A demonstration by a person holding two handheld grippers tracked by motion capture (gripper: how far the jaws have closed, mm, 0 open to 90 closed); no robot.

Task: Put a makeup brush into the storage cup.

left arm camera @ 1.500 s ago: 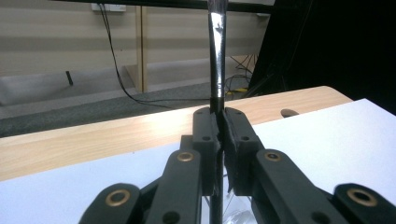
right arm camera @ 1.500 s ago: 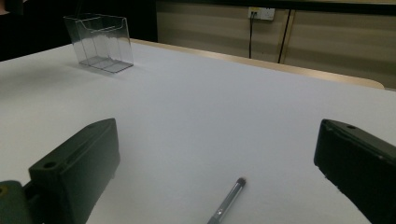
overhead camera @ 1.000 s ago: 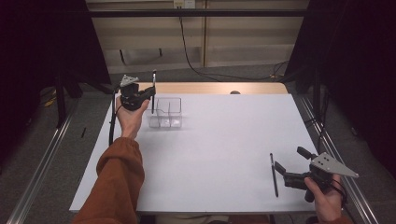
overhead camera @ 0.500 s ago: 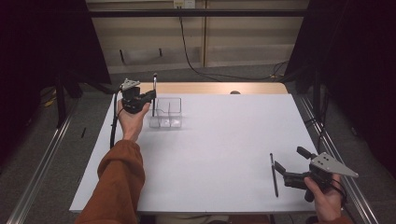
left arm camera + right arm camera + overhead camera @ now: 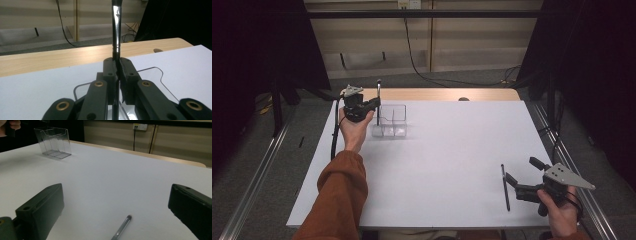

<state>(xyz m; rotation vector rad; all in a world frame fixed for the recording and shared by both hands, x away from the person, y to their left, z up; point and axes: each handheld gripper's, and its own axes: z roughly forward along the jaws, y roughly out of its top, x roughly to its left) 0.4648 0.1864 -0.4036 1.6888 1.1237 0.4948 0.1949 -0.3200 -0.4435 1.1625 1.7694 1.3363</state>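
Note:
My left gripper (image 5: 374,104) is shut on a thin black pen (image 5: 378,92) and holds it upright over the left end of a clear plastic holder (image 5: 392,122) at the table's far left. In the left gripper view the pen (image 5: 116,30) rises from between the closed jaws of that gripper (image 5: 117,67), with the holder's rim (image 5: 155,72) just beyond. A second black pen (image 5: 505,187) lies flat near the front right. Beside it my right gripper (image 5: 519,171) stands open. In the right gripper view this pen (image 5: 122,226) lies between the wide jaws of the right gripper (image 5: 116,195), untouched.
The white table top (image 5: 447,160) has a wooden strip (image 5: 447,94) along its far edge. Metal rails (image 5: 257,170) run along the floor on both sides. A cable (image 5: 333,137) trails from the left gripper down past the orange sleeve (image 5: 337,195).

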